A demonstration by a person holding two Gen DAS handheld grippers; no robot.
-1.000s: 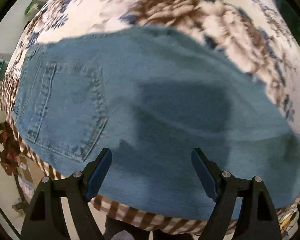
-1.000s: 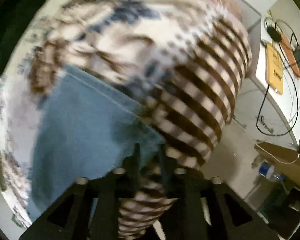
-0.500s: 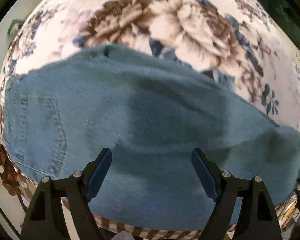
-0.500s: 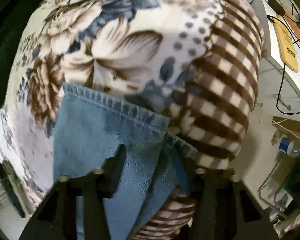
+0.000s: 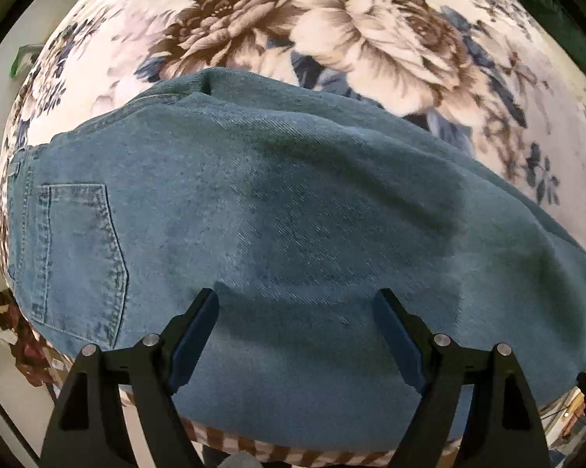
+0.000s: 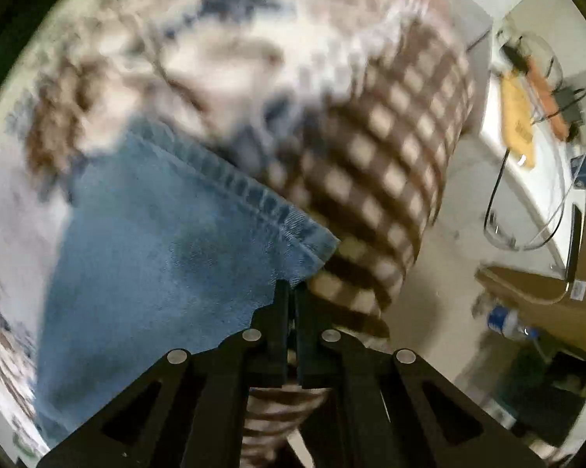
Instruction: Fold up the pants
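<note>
**Right jaws closed at the hem corner; left held wide over the seat**

Half a second ago my right gripper [image 6: 289,292] had its fingers apart over the denim. Now they are pressed together with only a sliver of gap, right at the corner of the pants [image 6: 156,253] where the stitched hem [image 6: 230,183] ends. I take it they are pinching that corner, though the fabric between the pads is hidden by the fingers themselves. The right view has also gone blurry, where it was sharp before.

My left gripper [image 5: 296,335] has not changed its spread: jaws wide, holding nothing, hovering over the seat of the pants [image 5: 293,214]. The back pocket [image 5: 78,257] sits larger and closer to the left finger than it did a moment ago.

The pants lie flat on the floral blanket [image 5: 370,39], along its near side. Their near edge runs just inside the checked border [image 6: 390,163], which hangs over the edge beside the hem corner. Beyond the far edge of the denim there is a broad stretch of blanket.

Past the border, the right view shows bare floor [image 6: 448,280], then a white desk [image 6: 542,195] with cables and a cardboard box [image 6: 526,284]. The pants' right end is cut off in the left view, and the blur hides the blanket's pattern in the right.
</note>
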